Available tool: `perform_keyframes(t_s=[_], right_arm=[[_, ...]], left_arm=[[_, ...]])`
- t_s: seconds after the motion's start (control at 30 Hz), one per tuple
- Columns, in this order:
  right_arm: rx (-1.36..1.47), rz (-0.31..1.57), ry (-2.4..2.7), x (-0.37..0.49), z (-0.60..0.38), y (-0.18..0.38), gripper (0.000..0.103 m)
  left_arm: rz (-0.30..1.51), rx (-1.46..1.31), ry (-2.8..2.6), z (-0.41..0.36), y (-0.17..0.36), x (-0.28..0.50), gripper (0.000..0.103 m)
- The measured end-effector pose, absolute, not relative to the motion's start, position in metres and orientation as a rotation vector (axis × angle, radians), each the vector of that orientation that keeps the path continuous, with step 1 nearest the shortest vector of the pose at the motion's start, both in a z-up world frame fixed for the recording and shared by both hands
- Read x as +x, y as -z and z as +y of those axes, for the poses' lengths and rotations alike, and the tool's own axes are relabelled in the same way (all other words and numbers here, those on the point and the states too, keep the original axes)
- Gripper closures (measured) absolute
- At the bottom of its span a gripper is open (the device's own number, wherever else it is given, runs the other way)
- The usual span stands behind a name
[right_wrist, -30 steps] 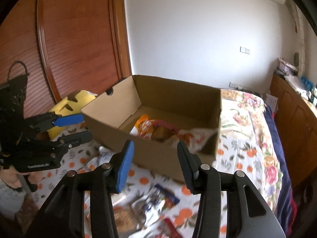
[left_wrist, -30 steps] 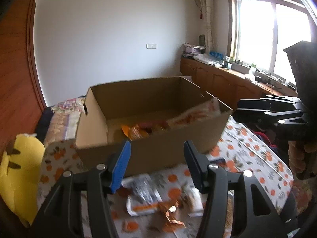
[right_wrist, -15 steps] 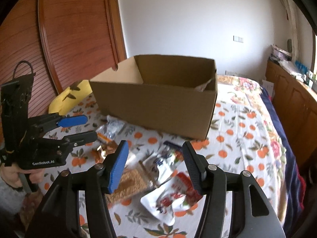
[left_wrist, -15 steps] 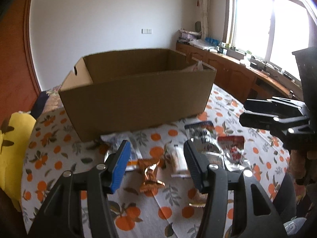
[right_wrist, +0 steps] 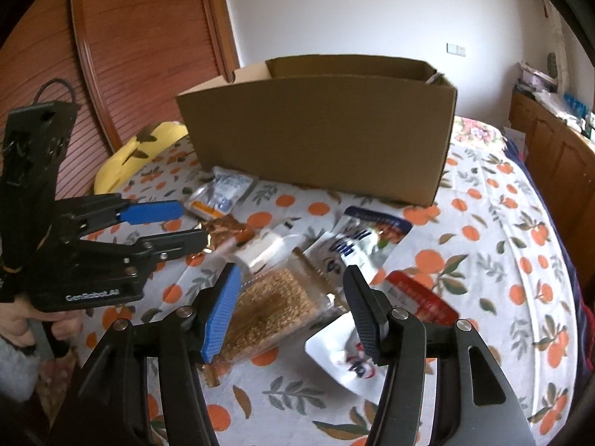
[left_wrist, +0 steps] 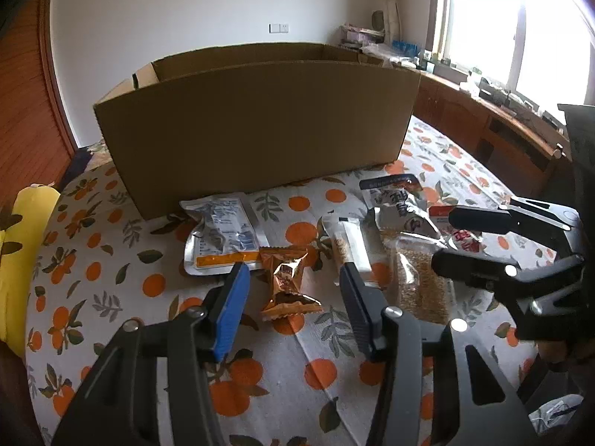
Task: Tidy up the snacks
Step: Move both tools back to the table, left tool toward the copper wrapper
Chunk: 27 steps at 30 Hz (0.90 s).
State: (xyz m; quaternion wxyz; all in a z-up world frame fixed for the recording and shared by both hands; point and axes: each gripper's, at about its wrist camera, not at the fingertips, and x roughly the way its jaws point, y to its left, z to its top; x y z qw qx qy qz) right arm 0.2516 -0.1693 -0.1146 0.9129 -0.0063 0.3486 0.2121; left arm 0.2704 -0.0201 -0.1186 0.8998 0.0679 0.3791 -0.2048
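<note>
1. Cardboard box (left_wrist: 256,126) sits at 12 o'clock on the orange-print cloth (left_wrist: 93,260); its contents are hidden.
2. Snack packets (left_wrist: 286,278) lie before it.
3. Left gripper (left_wrist: 293,297) and right gripper (right_wrist: 292,308) both hang spread, empty.

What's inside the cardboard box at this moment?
Mostly hidden. Both wrist views look at the cardboard box from low down, so its front wall covers the floor. Only bare inner walls show, plus a pale scrap at the right corner. Several snack packets lie outside it on the tablecloth.

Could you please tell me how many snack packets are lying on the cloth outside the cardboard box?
6: silver-blue pouch, orange wrapper, white bar, grain pack, blue-white pouch, red-white pouch. Others may be hidden.
</note>
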Motion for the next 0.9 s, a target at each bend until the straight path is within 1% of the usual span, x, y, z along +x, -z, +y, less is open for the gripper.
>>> perform_keyframes(t_s=[0.13,0.2,0.43,0.5,0.73,0.77,0.8,0.9], right_arm=[[-0.02,0.731,-0.441,0.253,-0.164,0.123,0.044],[-0.028,0.735,-0.445,0.253,-0.161,0.126,0.044],[-0.06,0.72,-0.453,0.251,-0.154,0.128,0.042],[-0.054,0.726,-0.457,0.252,-0.154,0.128,0.042],[-0.025,0.726,-0.463,0.253,-0.157,0.129,0.042],[-0.025,0.725,-0.462,0.253,-0.158,0.129,0.042],[-0.024,0.724,-0.463,0.253,-0.158,0.129,0.042],[-0.025,0.724,-0.463,0.253,-0.157,0.129,0.042]], left_arm=[[0.801,0.183,0.4,-0.025,0.123,0.279,0.055],[0.816,0.196,0.389,-0.027,0.125,0.283,0.059],[0.853,0.215,0.392,-0.029,0.137,0.289,0.061],[0.863,0.223,0.396,-0.032,0.14,0.289,0.066],[0.854,0.216,0.421,-0.032,0.141,0.288,0.07],[0.857,0.218,0.424,-0.033,0.141,0.288,0.071],[0.855,0.219,0.427,-0.033,0.141,0.288,0.081],[0.844,0.218,0.409,-0.031,0.138,0.285,0.082]])
